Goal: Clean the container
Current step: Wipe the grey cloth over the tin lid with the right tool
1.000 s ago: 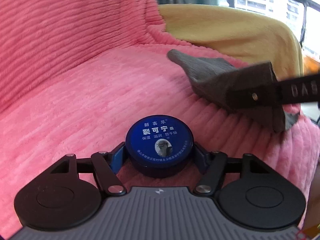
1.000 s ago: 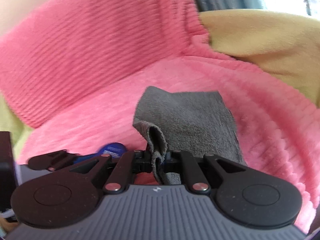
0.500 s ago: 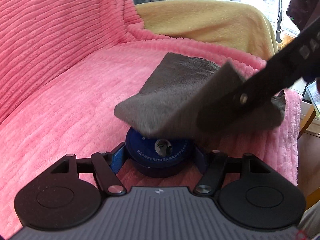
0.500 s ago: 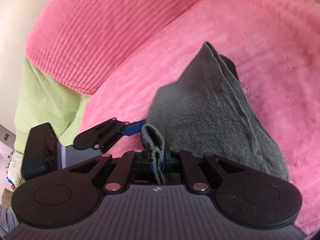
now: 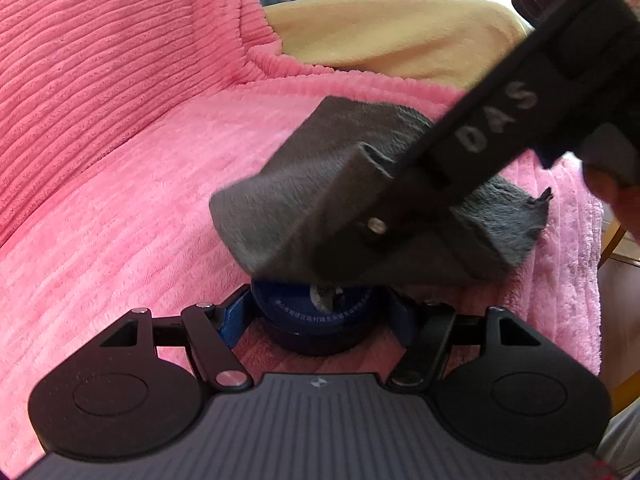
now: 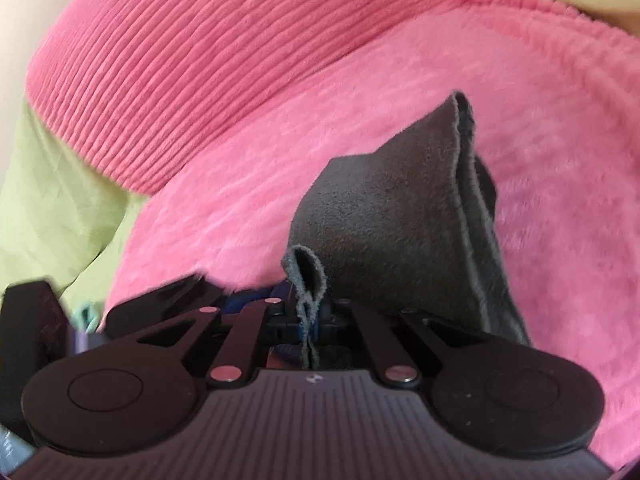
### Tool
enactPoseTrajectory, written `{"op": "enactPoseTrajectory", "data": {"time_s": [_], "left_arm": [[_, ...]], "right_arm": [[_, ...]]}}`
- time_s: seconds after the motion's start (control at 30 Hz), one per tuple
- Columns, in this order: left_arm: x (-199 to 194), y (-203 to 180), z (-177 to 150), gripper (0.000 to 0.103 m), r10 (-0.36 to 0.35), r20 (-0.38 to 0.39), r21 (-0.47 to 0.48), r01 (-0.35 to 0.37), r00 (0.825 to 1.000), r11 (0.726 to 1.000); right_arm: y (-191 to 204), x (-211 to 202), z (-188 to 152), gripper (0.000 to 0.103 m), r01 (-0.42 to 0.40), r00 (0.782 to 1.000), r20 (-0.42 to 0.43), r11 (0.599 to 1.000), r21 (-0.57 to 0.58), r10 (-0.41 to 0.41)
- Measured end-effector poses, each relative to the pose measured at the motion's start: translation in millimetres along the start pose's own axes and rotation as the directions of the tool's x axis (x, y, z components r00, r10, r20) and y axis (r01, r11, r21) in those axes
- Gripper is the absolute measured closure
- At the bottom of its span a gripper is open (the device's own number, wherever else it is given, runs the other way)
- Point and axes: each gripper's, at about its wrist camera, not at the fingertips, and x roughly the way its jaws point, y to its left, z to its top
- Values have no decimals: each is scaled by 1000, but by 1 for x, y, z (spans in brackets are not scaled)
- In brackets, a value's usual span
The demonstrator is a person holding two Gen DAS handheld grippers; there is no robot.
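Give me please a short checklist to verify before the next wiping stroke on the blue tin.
1. Left gripper clamps the blue tin at both sides: ok.
2. Right gripper pinches the grey cloth: ok.
3. Cloth lies over the lid: ok, far part covered.
4. Cloth really presses on the lid: cannot tell.
5. Lid is shut tight: cannot tell.
6. Pink blanket under the tin: ok.

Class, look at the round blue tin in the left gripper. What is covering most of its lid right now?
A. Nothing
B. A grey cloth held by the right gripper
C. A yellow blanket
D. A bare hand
B: the grey cloth, pinched in the right gripper, drapes over the blue tin clamped in the left gripper.
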Motion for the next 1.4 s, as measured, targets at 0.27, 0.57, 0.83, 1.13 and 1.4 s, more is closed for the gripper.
{"op": "enactPoseTrajectory", "data": {"time_s": [0.27,0.57,0.83,1.13,1.4], "left_arm": [[0,-1,2,35,11,11,2,-11,1000,1000],[-7,8,5,33,3,19,-6,-3,1000,1000],[-9,6,2,34,21,36,38,-22,999,999],[-4,5,1,34,26,29,41,-27,999,999],[-3,5,0,34,26,22,19,-27,999,999]], "right_arm": [[-15,11,5,101,70,993,85,995,68,-76],[-6,-41,8,98,-154,988,34,988,16,153],[4,-16,2,99,-145,973,-177,989,19,146],[4,1,1,103,-125,984,-123,991,43,130],[-2,17,11,103,-64,998,24,996,56,63]]}}
